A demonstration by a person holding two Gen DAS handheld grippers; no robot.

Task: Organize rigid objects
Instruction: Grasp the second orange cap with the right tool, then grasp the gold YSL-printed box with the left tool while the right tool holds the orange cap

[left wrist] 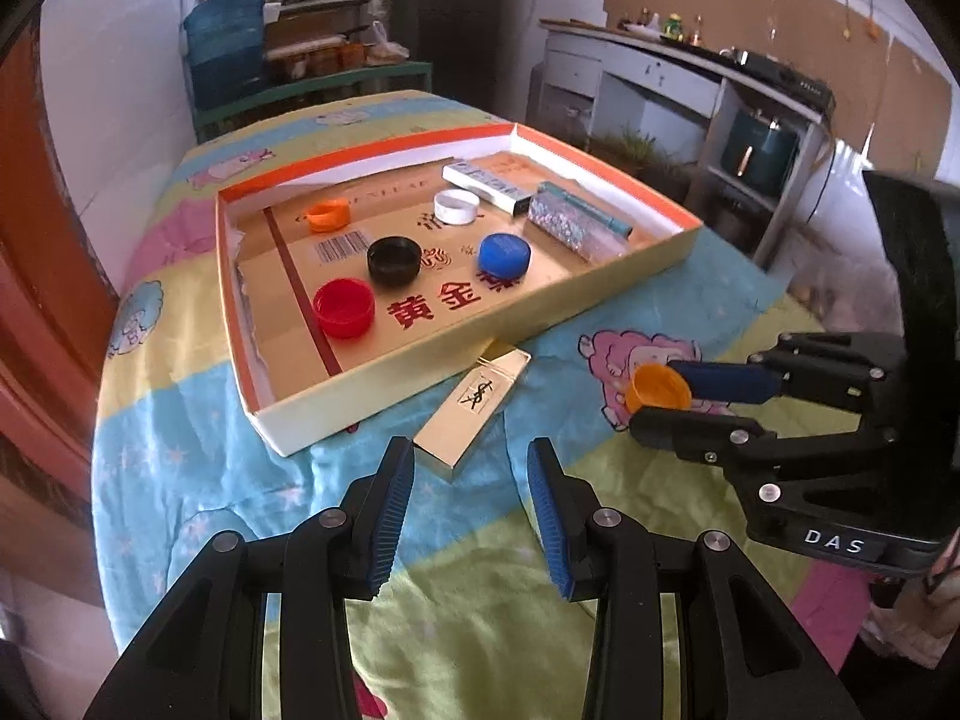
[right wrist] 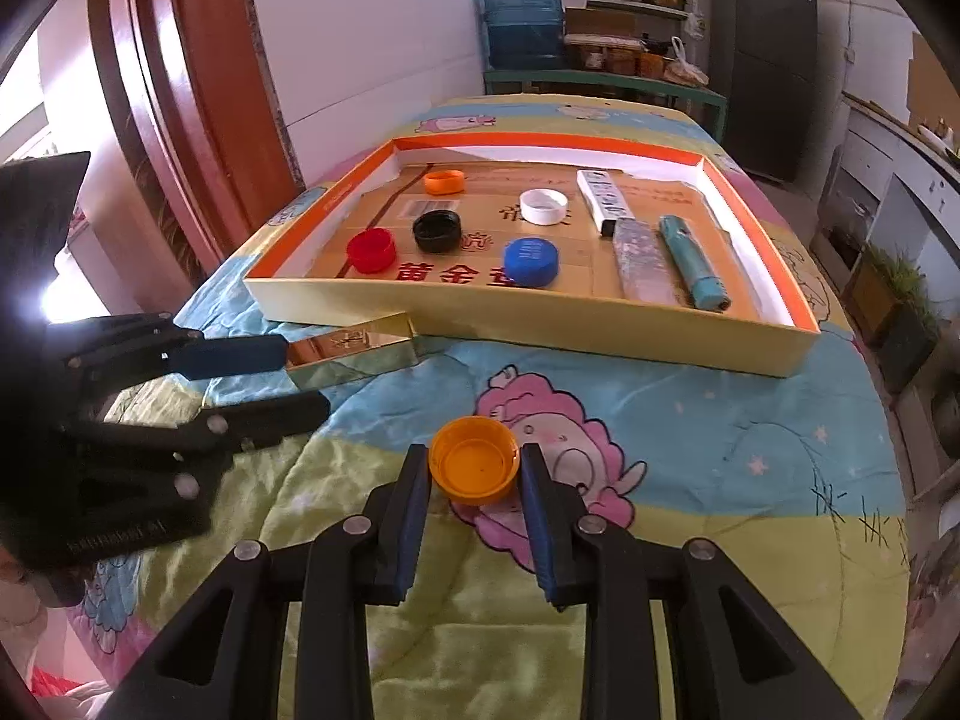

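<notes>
While the left gripper (left wrist: 471,462) points down over the cartoon-print blanket (left wrist: 198,420), the left wrist view shows its blue-padded jaws standing partly apart with nothing between them; the near end of a gold box (left wrist: 474,408) lies just beyond the tips, its far end touching the front wall of the shallow cardboard tray (left wrist: 480,330). Inside that tray sit a red cap (left wrist: 344,307), a black cap (left wrist: 394,261), a blue cap (left wrist: 505,254), a white cap (left wrist: 457,206) and a small orange cap (left wrist: 327,215), with a white carton (left wrist: 486,180), a glittery case (left wrist: 564,225) and a teal tube (left wrist: 600,213) gathered at the right end. To the right, outside the tray, the right gripper (left wrist: 651,399) appears from the side, pinching a yellow-orange cap (left wrist: 659,387) above the blanket. From the right wrist view, the right gripper (right wrist: 474,468) has its pads pressed against both sides of the yellow-orange cap (right wrist: 475,461), whose hollow side faces up, over a pink cartoon figure (right wrist: 558,420) on the blanket, well short of the tray (right wrist: 540,324). At left the left gripper (right wrist: 300,378) shows side-on, jaws apart and empty, its upper finger close to the gold box (right wrist: 354,351). Whether the cap is lifted clear of the fabric I cannot tell.
</notes>
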